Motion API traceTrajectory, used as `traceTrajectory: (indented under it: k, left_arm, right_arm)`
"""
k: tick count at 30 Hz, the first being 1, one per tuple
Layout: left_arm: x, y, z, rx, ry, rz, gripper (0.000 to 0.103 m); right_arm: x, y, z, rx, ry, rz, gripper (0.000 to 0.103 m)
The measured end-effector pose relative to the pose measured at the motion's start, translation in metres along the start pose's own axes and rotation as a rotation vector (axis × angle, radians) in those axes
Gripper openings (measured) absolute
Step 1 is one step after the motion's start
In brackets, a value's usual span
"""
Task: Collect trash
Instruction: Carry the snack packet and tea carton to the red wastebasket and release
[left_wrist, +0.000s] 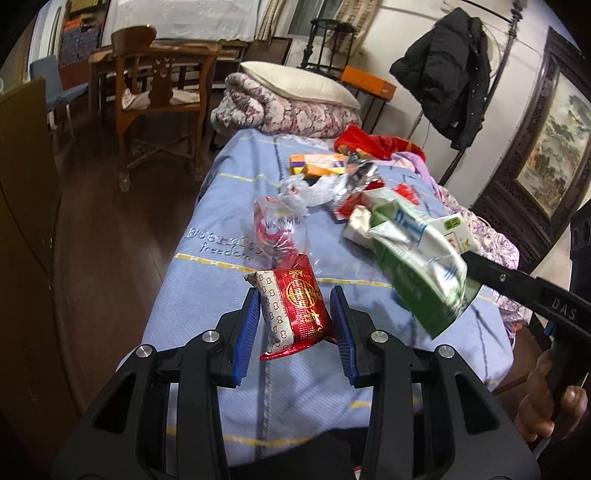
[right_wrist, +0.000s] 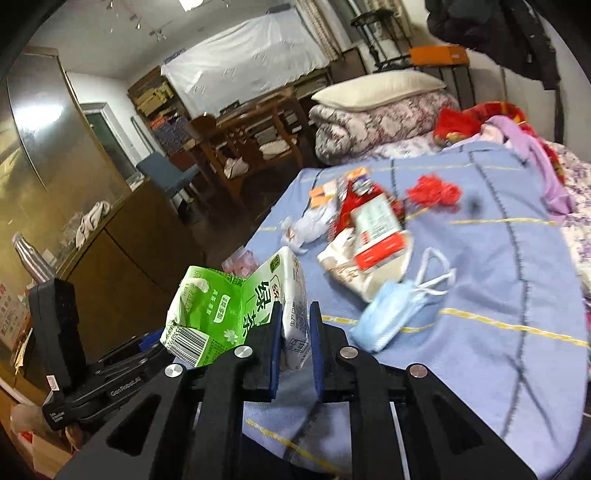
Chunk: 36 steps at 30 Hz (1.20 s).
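Note:
My left gripper (left_wrist: 295, 299) is shut on a red and white snack packet (left_wrist: 295, 310) and holds it over the blue bedspread (left_wrist: 229, 295). My right gripper (right_wrist: 295, 314) is shut on a crushed green tea carton (right_wrist: 236, 314), lifted off the bed; the carton also shows in the left wrist view (left_wrist: 417, 254) at the right. More trash lies farther up the bed: a clear wrapper with red print (left_wrist: 271, 229), crumpled clear plastic (left_wrist: 314, 188), an orange and yellow box (left_wrist: 317, 164), a red and white packet (right_wrist: 376, 232) and a blue face mask (right_wrist: 388, 317).
A folded floral quilt (left_wrist: 288, 110) with a pillow (left_wrist: 295, 85) sits at the bed's head. A wooden chair (left_wrist: 159, 92) and dark floor are to the left. A black coat (left_wrist: 447, 66) hangs at the right. A cabinet (right_wrist: 122, 251) stands left of the bed.

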<state>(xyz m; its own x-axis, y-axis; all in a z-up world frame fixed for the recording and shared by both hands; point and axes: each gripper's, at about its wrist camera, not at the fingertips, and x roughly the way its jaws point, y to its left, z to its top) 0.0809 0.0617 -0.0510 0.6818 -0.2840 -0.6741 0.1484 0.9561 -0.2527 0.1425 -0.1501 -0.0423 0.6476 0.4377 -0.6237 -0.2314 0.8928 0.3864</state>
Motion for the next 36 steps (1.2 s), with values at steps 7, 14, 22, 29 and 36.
traceTrajectory:
  k: [7, 14, 22, 29, 36]
  left_arm:
    - [-0.028, -0.037, -0.005, 0.069, -0.022, -0.024, 0.039]
    - [-0.051, -0.080, -0.013, 0.131, -0.043, -0.069, 0.039]
    - [-0.073, -0.139, -0.031, 0.220, -0.054, -0.145, 0.039]
    - [-0.094, -0.197, -0.053, 0.314, -0.057, -0.233, 0.040]
    - [-0.109, -0.257, -0.078, 0.424, -0.046, -0.299, 0.040]
  right_arm:
    - [-0.058, -0.022, -0.006, 0.019, -0.078, -0.033, 0.014]
    - [-0.117, -0.035, -0.016, 0.020, -0.150, -0.067, 0.014]
    - [-0.185, -0.052, -0.040, 0.011, -0.218, -0.127, 0.014]
    - [-0.242, -0.081, -0.073, 0.046, -0.266, -0.184, 0.014]
    - [-0.292, -0.123, -0.114, 0.107, -0.291, -0.256, 0.014]
